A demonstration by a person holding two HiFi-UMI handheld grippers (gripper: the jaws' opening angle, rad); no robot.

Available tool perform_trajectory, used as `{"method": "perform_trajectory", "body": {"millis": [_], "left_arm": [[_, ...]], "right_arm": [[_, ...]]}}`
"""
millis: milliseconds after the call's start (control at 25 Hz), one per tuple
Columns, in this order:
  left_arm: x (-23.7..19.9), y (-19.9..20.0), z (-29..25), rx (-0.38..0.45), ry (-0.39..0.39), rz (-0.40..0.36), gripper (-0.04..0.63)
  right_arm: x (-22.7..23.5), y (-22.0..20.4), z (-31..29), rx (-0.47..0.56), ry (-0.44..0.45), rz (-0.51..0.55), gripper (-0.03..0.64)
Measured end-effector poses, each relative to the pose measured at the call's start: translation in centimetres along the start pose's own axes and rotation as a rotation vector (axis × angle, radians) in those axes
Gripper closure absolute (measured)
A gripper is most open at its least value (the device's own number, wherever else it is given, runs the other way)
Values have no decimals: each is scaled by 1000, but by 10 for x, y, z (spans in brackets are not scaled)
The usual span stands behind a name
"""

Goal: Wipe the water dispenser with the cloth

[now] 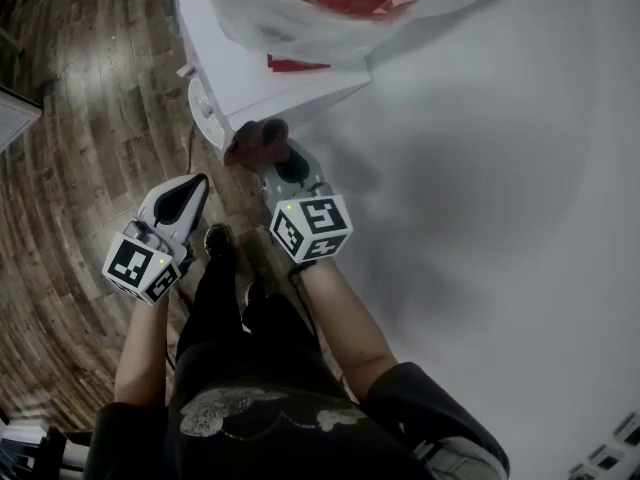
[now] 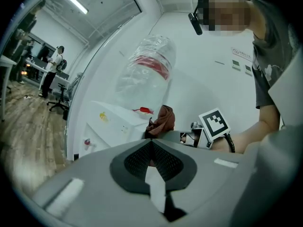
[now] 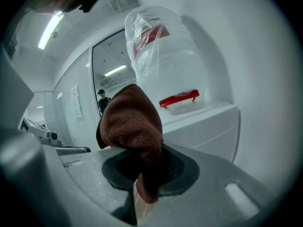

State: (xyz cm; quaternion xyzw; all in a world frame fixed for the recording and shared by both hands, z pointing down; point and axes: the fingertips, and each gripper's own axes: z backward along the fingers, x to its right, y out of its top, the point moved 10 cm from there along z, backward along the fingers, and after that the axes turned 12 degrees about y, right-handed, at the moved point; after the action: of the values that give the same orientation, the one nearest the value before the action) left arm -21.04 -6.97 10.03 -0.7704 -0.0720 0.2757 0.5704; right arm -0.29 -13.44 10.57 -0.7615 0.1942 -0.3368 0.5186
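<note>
The right tongs (image 3: pixel 142 167) are clamped on a brown cloth (image 3: pixel 133 122), which bunches up above their tips. Just beyond the cloth stands the white water dispenser (image 1: pixel 262 76); it is unclear whether the cloth touches it. A bottle wrapped in clear plastic (image 1: pixel 330 3) sits on top of the dispenser. The left tongs (image 1: pixel 196 184) are pressed together with nothing between them. They are beside the right tongs and short of the dispenser, above a wooden floor (image 1: pixel 70 178).

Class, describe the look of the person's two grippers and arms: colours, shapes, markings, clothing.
The left gripper and right gripper are light grey shells with black pads, each bearing a white cube of black square markers. The sleeves are short and dark.
</note>
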Motion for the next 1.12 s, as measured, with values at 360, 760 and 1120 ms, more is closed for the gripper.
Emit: {"method": "perform_trajectory", "body": {"millis": [360, 760, 1120], "left_arm": [[-33, -96, -7, -25, 118, 34, 578], [-79, -250, -44, -36, 133, 29, 578], [-150, -379, -99, -20, 118, -17, 578]], "right_arm": [[49, -98, -32, 19, 28, -18, 556], [118, -249, -74, 73, 61, -22, 555], [173, -396, -118, 42, 100, -16, 552]]}}
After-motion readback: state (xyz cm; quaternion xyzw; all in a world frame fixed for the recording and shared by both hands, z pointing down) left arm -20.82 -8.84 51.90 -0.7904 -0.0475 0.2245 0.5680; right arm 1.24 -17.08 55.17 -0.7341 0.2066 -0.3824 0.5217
